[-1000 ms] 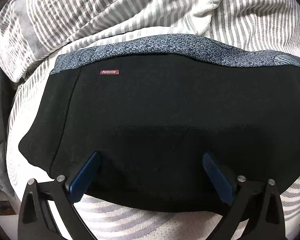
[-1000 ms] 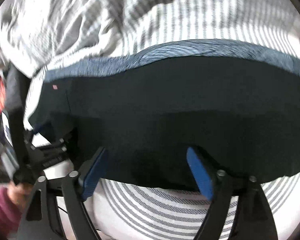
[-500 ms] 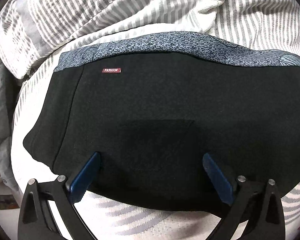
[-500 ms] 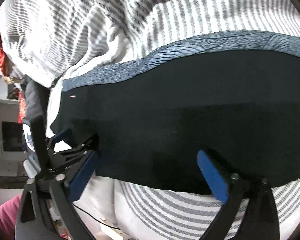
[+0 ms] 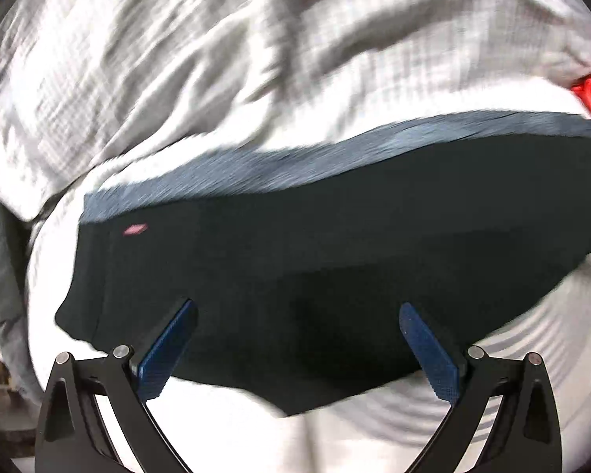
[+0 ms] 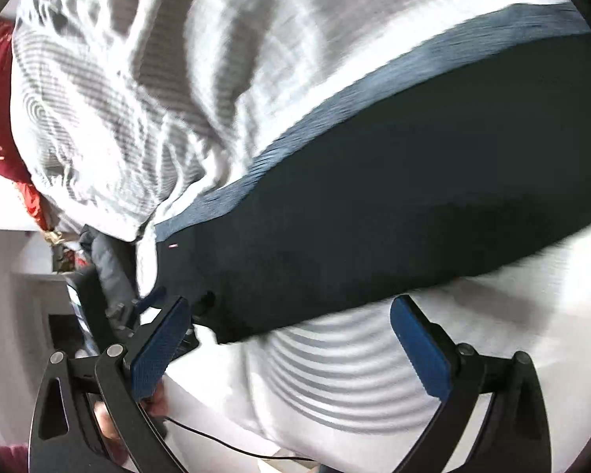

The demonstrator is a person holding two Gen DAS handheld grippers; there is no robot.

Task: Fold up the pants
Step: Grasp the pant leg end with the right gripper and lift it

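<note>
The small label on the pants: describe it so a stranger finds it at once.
Start at the striped bedding, where the black pants lie flat. Follow their blue-grey waistband to its left end. Just below sits a small reddish label, the only coloured mark on the black cloth.

Black pants (image 5: 315, 260) (blue-grey waistband, small red label) lie flat, folded.

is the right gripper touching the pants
Apart. In the right wrist view the right gripper is open over striped bedding, and the pants edge lies beyond its fingertips.

Black pants (image 5: 335, 268) with blue-grey waistband (image 5: 256, 169) on grey-and-white striped bedding (image 6: 335, 374).
</note>
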